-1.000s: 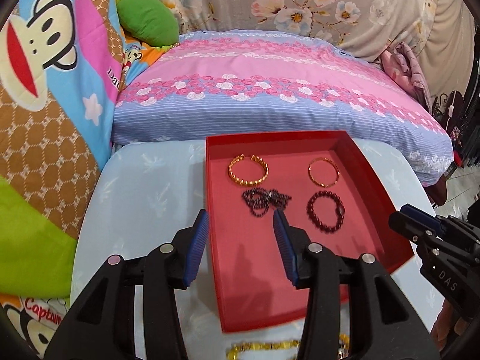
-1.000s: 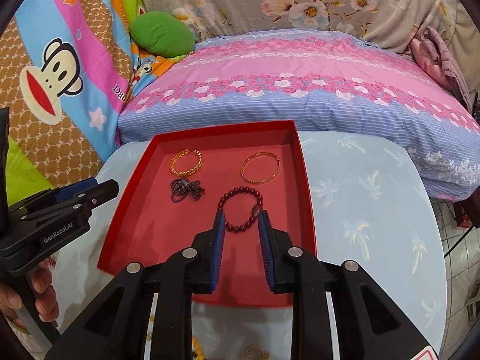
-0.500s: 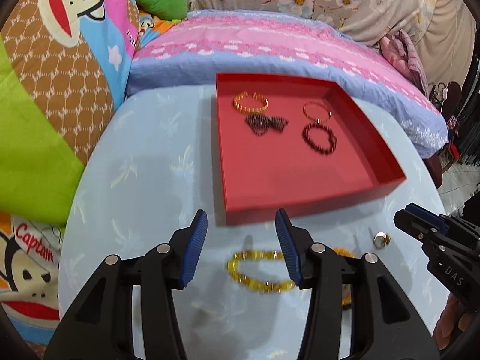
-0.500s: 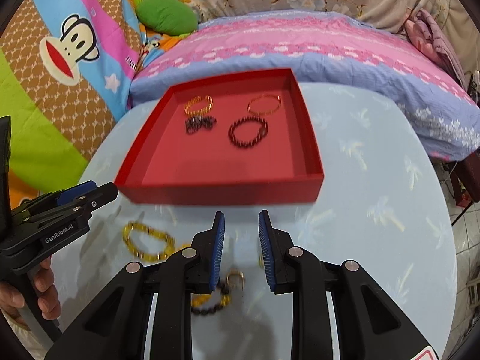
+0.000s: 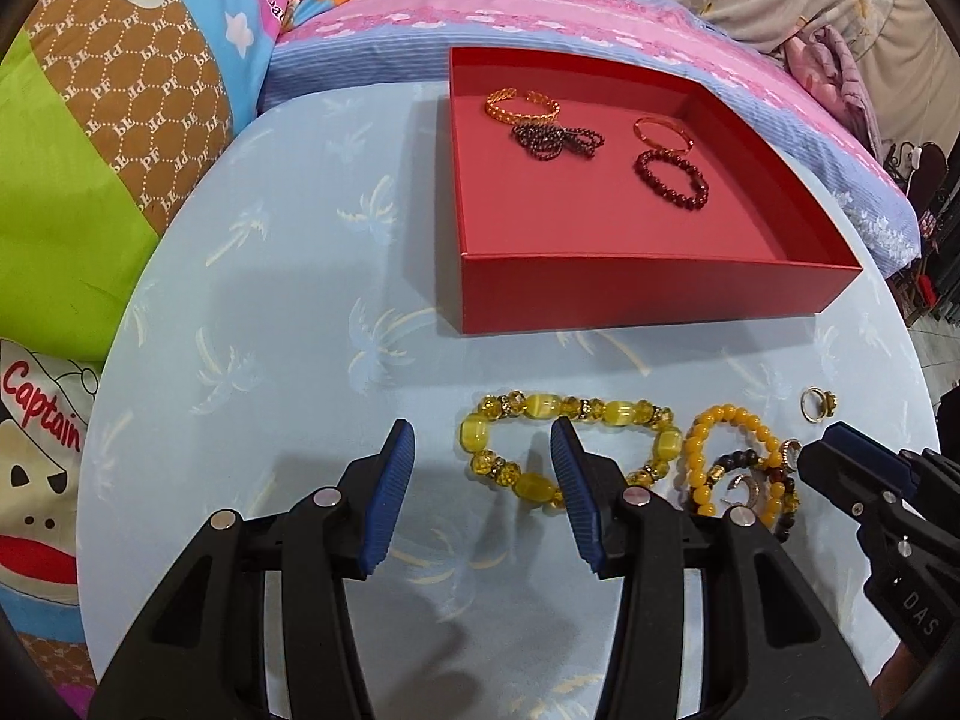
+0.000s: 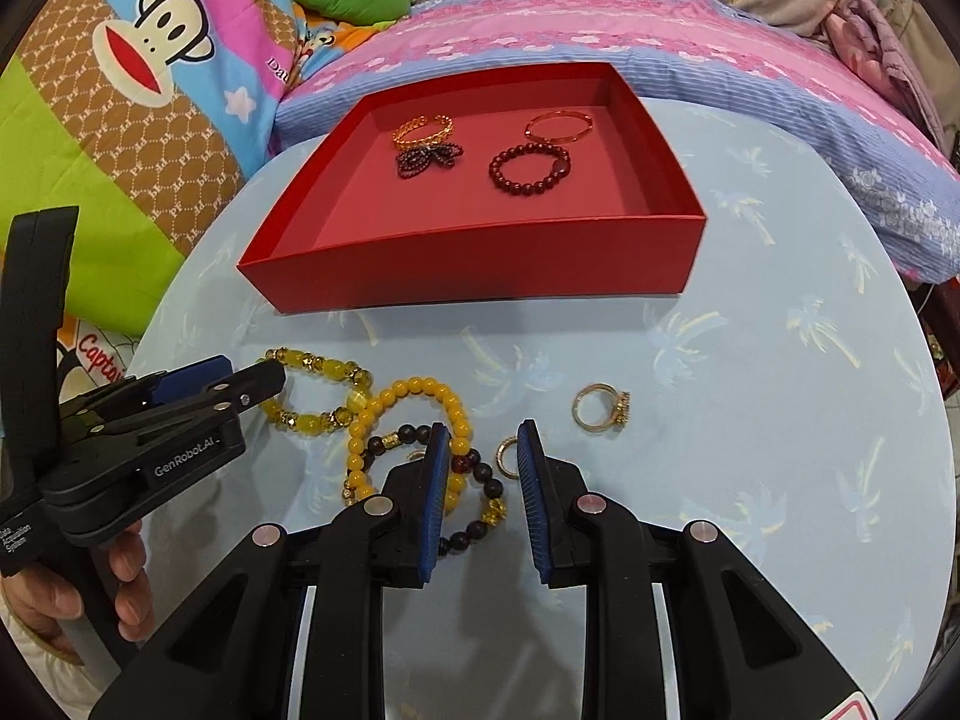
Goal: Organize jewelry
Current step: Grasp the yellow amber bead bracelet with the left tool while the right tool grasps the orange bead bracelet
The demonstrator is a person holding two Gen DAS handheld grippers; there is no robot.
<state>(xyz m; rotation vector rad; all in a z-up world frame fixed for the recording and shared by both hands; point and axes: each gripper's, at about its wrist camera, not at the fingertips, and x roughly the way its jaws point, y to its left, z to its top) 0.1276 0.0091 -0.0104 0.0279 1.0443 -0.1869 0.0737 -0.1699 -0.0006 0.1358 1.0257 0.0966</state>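
A red tray (image 5: 648, 300) (image 6: 468, 282) on the blue table holds a gold chain bracelet (image 5: 522, 107), a dark bead strand (image 5: 555, 141), a thin gold bangle (image 5: 663, 131) and a dark red bead bracelet (image 5: 672, 179). In front of the tray lie a yellow glass bead bracelet (image 5: 570, 450) (image 6: 318, 387), an orange bead bracelet (image 6: 408, 426), a dark bead bracelet (image 6: 480, 504) and a gold ring (image 6: 600, 408). My left gripper (image 5: 483, 495) is open and empty, its right finger over the yellow bracelet. My right gripper (image 6: 483, 495) is open and empty above the dark bracelet.
The round table (image 5: 270, 330) carries a pale palm-print cloth. A pink and blue pillow (image 6: 600, 42) lies behind it, and a cartoon monkey blanket (image 6: 120, 90) at the left. A second small ring (image 6: 507, 459) lies between my right fingers.
Both grippers have pulled back from over the tray toward the near side of the table and dropped lower. The loose bracelets and ring now lie right under them. The right jaws have opened wider.
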